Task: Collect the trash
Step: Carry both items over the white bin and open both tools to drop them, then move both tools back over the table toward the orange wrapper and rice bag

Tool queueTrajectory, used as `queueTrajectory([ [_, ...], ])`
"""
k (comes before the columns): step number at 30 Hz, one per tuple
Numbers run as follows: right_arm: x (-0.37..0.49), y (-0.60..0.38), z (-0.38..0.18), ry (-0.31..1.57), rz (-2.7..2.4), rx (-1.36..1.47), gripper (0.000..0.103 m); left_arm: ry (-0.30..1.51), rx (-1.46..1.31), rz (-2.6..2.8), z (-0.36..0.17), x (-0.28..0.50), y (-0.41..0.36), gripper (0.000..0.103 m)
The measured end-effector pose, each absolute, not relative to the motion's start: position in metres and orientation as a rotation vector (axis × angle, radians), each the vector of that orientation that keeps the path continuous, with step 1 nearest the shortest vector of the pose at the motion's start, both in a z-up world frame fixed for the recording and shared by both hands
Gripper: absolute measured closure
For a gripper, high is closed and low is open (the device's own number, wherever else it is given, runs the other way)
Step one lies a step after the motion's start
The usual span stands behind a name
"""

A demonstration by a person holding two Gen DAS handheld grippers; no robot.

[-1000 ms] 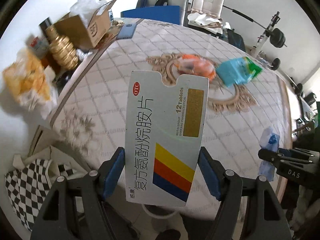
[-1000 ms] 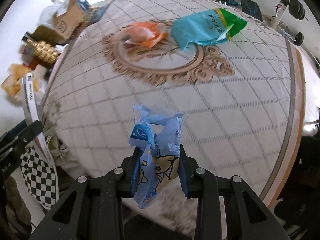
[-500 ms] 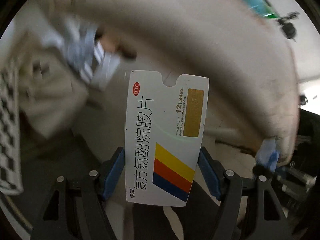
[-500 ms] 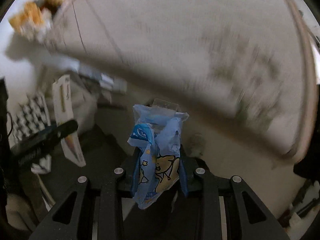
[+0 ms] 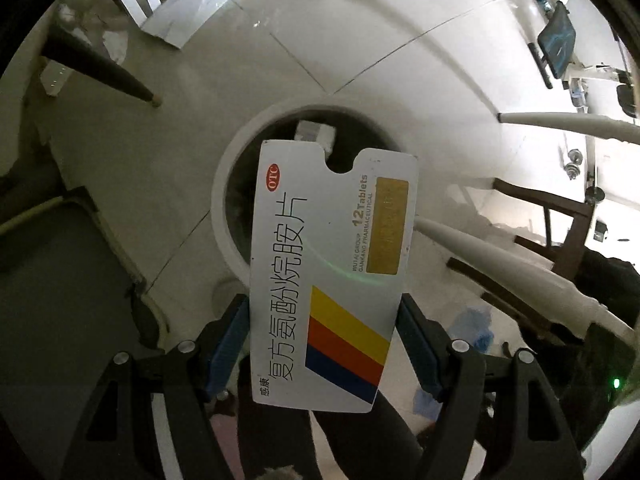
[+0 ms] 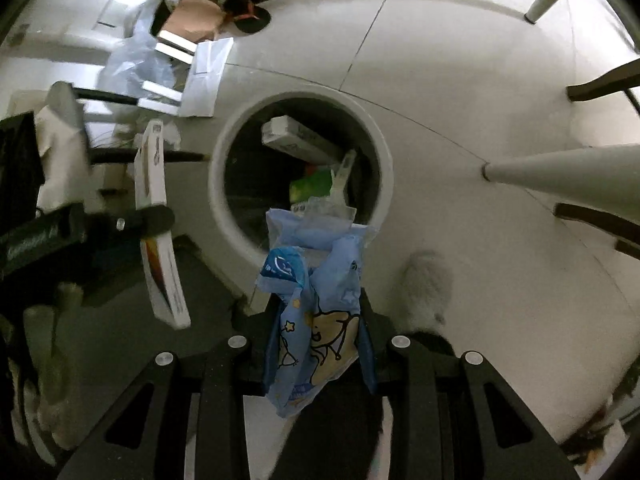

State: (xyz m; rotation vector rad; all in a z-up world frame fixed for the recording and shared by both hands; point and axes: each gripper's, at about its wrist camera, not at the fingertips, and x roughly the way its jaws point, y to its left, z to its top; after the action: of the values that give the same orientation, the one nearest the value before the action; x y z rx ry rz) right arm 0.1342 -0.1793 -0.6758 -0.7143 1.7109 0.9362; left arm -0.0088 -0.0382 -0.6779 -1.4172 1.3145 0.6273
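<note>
Above the round white waste bin [image 5: 224, 184], the left gripper [image 5: 324, 344] is clamping a flat white medicine box with yellow, orange and blue stripes [image 5: 332, 272]. Its 2 blue-padded fingers [image 5: 226, 340] are spread just to the box's width, pressing its 2 long edges near the lower end, and the box is standing upright over the bin's opening.

Beside it, the right gripper [image 6: 318, 340] is pinching a crumpled blue plastic wrapper with a cartoon bear [image 6: 316, 300]. Its 2 fingers [image 6: 366, 344] are drawn close together with the wrapper squeezed between them, and the wrapper's top is reaching over the near rim of the bin [image 6: 218, 184]. From this right wrist view, the left gripper [image 6: 120, 224] is showing at the left, holding the medicine box [image 6: 158, 220] edge-on.

Inside the bin, 1 pale rectangular carton [image 6: 300, 140], 1 green packet [image 6: 312, 188] and 1 whitish strip [image 6: 342, 176] are lying on a dark liner. The bin is sitting on the pale tiled floor [image 6: 460, 60].
</note>
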Motion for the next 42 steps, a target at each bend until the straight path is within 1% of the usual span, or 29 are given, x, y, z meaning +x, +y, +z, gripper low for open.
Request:
queueTrajectory([
  [3, 0.136, -0.163, -0.714, 1.701, 0.945, -0.721, 0.069, 1.320, -1.425, 0.625, -0.702, -0.008, -0.038, 0.032],
  [6, 0.138, -0.150, -0.731, 1.662, 0.961, -0.744, 0.066, 1.321, -1.419, 0.629, -0.710, -0.008, -0.036, 0.031],
  [7, 0.139, -0.147, -0.735, 1.658, 0.971, -0.745, 0.059, 1.317, -1.414, 0.637, -0.708, -0.014, -0.038, 0.027],
  [8, 0.140, -0.144, -0.737, 1.651, 0.980, -0.749, 0.043, 1.315, -1.406, 0.649, -0.707, -0.017, -0.037, 0.012],
  [9, 0.140, -0.140, -0.739, 1.646, 0.986, -0.746, 0.032, 1.309, -1.398, 0.660, -0.705, -0.019, -0.037, 0.005],
  [10, 0.142, -0.138, -0.740, 1.645, 0.999, -0.733, 0.011, 1.305, -1.394, 0.669, -0.705, -0.022, -0.037, 0.000],
  [11, 0.142, -0.136, -0.739, 1.644, 1.009, -0.725, 0.002, 1.304, -1.392, 0.684, -0.702, -0.026, -0.037, 0.000],
  [17, 0.140, -0.134, -0.727, 1.582, 0.998, -0.777, 0.002, 1.273, -1.320, 0.788, -0.677, -0.041, -0.038, 0.000],
  [21, 0.133, -0.136, -0.715, 1.553, 0.992, -0.806, 0.002, 1.301, -1.198, 0.874, -0.651, -0.045, -0.045, 0.000],
  [26, 0.124, -0.146, -0.688, 1.512, 0.977, -0.842, 0.002, 1.333, -1.116, 0.912, -0.622, -0.048, -0.058, 0.000],
  [31, 0.116, -0.159, -0.644, 1.464, 0.939, -0.856, 0.002, 1.351, -1.078, 0.953, -0.590, -0.055, -0.070, 0.000],
  [37, 0.109, -0.179, -0.585, 1.445, 0.921, -0.841, 0.002, 1.345, -1.038, 0.976, -0.532, -0.058, -0.087, 0.000],
  [42, 0.103, -0.196, -0.524, 1.439, 0.923, -0.817, 0.002, 1.351, -1.002, 0.950, -0.476, -0.056, -0.102, 0.000],
])
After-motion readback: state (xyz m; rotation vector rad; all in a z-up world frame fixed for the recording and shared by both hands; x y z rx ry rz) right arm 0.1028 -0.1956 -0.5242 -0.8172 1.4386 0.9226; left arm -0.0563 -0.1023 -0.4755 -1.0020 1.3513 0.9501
